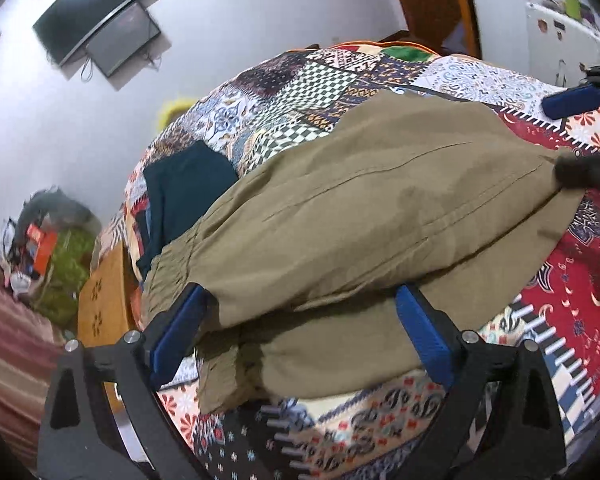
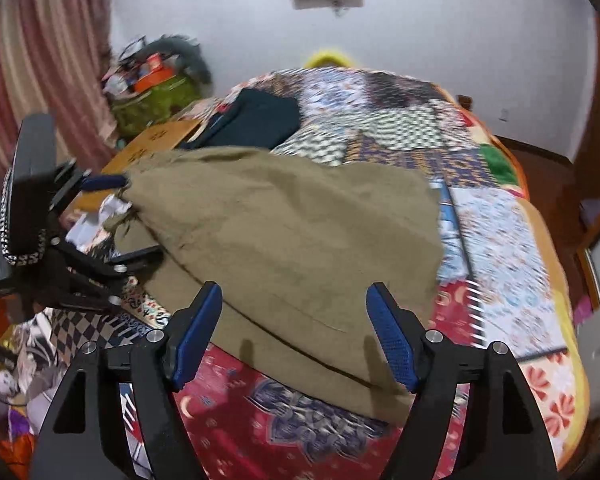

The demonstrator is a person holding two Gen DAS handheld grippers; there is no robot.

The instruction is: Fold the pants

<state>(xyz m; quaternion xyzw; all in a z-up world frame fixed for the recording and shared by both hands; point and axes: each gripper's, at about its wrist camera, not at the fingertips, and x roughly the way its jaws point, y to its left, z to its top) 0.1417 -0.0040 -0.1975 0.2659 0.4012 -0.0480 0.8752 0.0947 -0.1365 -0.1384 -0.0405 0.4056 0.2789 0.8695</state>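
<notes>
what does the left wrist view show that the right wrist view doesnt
Only the left wrist view: the curved black TV above the smaller screen, the white fridge at far right, and the pants' gathered waistband near the left jaws.

Only the right wrist view: the pink striped curtain in full, and the whole left gripper open beside the pants' edge.

Both: the khaki pants spread on the patchwork quilt, a dark folded garment beyond them, and the right gripper open.
</notes>
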